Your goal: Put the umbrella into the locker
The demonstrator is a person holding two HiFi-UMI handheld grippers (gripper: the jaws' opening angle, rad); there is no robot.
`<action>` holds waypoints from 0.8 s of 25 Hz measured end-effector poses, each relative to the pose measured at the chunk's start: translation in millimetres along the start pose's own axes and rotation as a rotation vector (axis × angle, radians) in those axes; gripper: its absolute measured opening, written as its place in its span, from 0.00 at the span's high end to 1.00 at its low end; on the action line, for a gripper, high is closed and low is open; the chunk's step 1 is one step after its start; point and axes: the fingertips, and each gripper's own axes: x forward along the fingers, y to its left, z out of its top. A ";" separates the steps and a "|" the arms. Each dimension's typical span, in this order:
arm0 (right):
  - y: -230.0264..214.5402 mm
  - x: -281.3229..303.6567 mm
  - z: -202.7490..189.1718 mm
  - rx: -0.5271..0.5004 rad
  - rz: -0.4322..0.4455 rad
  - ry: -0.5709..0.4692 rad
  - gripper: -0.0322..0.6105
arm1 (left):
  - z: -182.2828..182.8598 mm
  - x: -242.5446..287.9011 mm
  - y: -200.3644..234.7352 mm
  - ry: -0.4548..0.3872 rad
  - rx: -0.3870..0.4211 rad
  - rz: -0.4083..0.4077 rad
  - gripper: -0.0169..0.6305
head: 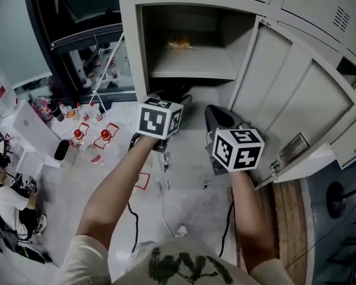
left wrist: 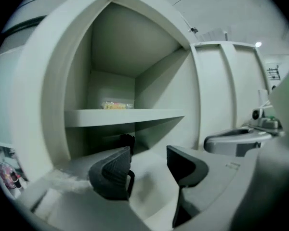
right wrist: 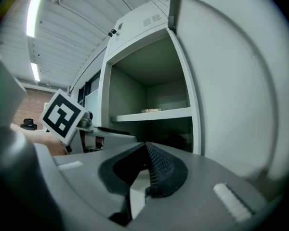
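Note:
The grey locker (head: 130, 46) stands open, its door (head: 296, 100) swung out to the right. A shelf (head: 196, 70) splits the inside, and a small yellow packet (head: 179, 43) lies on it. Below the shelf a dark thing (left wrist: 126, 139) sits in shadow at the back of the lower compartment; it may be the umbrella, but I cannot tell. My left gripper (left wrist: 148, 155) is open and empty, just in front of the lower compartment. My right gripper (right wrist: 145, 148) is shut on nothing, beside the door's inner face. Both marker cubes (head: 160, 119) (head: 237, 149) show in the head view.
Several bottles and red-topped items (head: 92, 136) stand on the pale floor at the left, next to a white box (head: 32, 129). A person (head: 6, 198) sits at the far left. Cables (head: 163, 209) trail across the floor below my arms. More locker doors (head: 320, 5) run to the right.

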 end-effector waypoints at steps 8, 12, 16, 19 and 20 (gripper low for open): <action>22.7 -25.2 6.7 -0.015 -0.061 -0.016 0.95 | -5.3 -51.4 -7.5 -0.030 0.027 -0.039 0.59; 36.6 -42.2 8.5 -0.022 -0.091 -0.023 0.95 | -9.4 -81.4 -2.4 -0.054 0.030 -0.033 0.59; 53.5 -59.9 9.5 -0.020 -0.111 -0.039 0.95 | -17.7 -113.3 8.8 -0.075 0.016 -0.012 0.63; 65.5 -71.6 8.1 -0.019 -0.120 -0.051 0.95 | -26.3 -137.4 17.5 -0.082 0.023 0.008 0.70; 70.3 -74.6 7.2 -0.023 -0.122 -0.052 0.95 | -29.2 -145.5 21.1 -0.084 0.027 0.015 0.72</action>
